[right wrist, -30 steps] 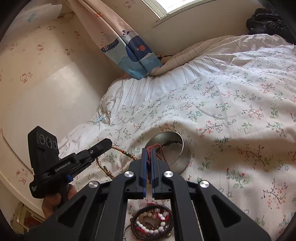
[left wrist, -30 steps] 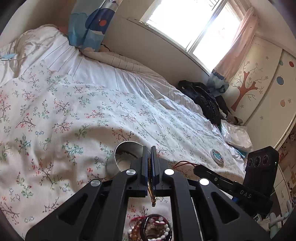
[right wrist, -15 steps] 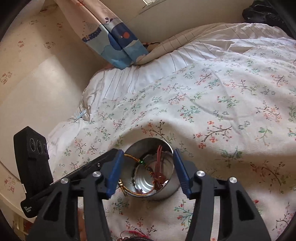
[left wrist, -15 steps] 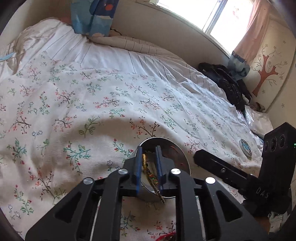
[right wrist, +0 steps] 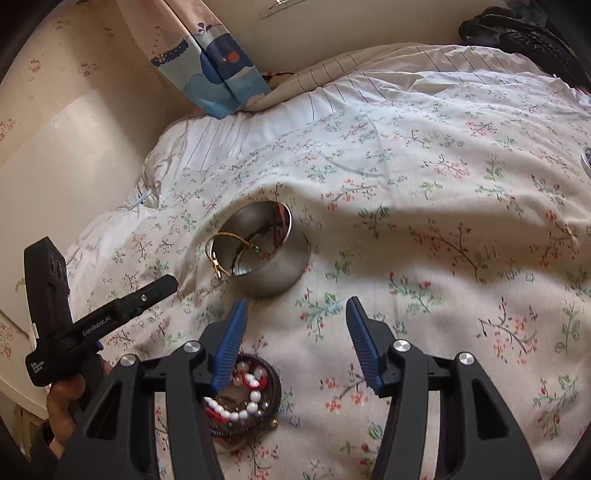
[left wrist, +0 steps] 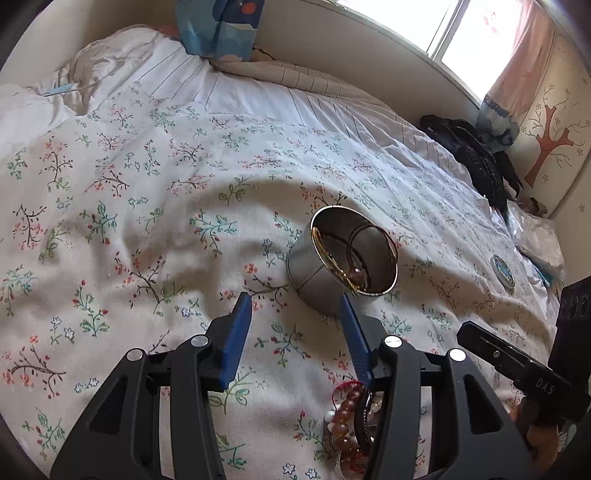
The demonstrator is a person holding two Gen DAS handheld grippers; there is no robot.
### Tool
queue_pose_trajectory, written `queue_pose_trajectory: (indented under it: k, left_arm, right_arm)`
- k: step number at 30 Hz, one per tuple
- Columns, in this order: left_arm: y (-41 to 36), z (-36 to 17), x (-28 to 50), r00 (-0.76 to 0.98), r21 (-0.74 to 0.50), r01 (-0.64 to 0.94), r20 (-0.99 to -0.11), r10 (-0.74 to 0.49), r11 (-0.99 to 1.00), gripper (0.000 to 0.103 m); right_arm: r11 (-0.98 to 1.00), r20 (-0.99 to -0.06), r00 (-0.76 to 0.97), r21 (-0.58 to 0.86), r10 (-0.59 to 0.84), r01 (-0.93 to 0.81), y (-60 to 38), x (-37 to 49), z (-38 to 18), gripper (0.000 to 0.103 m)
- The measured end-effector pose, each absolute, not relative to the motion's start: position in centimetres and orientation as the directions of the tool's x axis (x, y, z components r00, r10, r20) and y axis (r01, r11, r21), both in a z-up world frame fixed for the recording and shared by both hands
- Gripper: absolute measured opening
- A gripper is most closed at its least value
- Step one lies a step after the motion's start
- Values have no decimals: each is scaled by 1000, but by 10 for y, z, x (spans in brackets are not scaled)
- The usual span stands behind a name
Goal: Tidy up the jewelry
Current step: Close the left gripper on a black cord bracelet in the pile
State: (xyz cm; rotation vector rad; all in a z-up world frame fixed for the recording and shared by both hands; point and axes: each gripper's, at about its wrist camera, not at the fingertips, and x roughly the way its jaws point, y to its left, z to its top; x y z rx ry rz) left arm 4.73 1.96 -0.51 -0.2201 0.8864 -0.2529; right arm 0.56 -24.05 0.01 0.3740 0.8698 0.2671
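A bed fills both views, covered by a white quilt printed with small flowering twigs. A striped sheet shows at its far edge, below the window. A blue cartoon-print curtain hangs down to the bedding, and a pink curtain hangs at the window's other side. A heap of black clothing lies on the bed near a wall sticker of a tree. A clear plastic bag lies just beyond it.

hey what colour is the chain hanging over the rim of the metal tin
Gold. The chain drapes over the tin rim, clearest in the right wrist view.
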Motion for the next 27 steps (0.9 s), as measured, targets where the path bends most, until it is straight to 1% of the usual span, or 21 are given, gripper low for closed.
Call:
queue_pose_trajectory:
  k: [2, 6, 9, 12, 14, 17, 21, 24, 25, 27]
  left_arm:
    - [14, -5, 41, 598, -285, 147, -737, -314, 947, 47]
    - [2, 4, 53, 637, -252, 150, -714, -289, 956, 47]
    - [2, 2, 61, 614, -296, 138, -723, -316, 945, 47]
    - [0, 0, 47, 591, -272, 173, -741, -320, 947, 47]
    - [2, -3, 42, 569, -279, 182, -752, -333, 943, 47]
    - [-6, -13, 36, 511, -289, 214, -781, -359, 933, 47]
    - [-34, -22, 29, 462, -221, 319, -813, -355, 922, 47]
    - [-45, -31, 27, 425, -210, 347, -834, -353, 914, 46]
    - [-47, -33, 28, 417, -210, 355, -837, -355, 911, 45]
    - [-50, -37, 28, 392, -214, 369, -846, -360, 904, 33]
  right_arm:
    - [908, -699, 612, 411, 369, -79, -240, -3, -2, 55]
    - [912, -704, 614, 405, 357, -66, -243, -8, -4, 59]
    - [908, -704, 605, 410, 372, -82, -241, -6, -5, 60]
    - [909, -720, 572, 400, 393, -121, -233, -4, -8, 59]
    - [912, -738, 548, 386, 395, -137, -228, -3, -12, 59]
    - [921, -746, 554, 371, 370, -115, -232, -4, -13, 58]
    - [916, -739, 568, 395, 363, -72, -243, -5, -14, 58]
    - [919, -740, 571, 390, 355, -66, -243, -4, -13, 58]
    - [919, -739, 573, 389, 354, -66, -242, -4, -13, 58]
    - [918, -735, 579, 392, 353, -62, -243, -4, -12, 58]
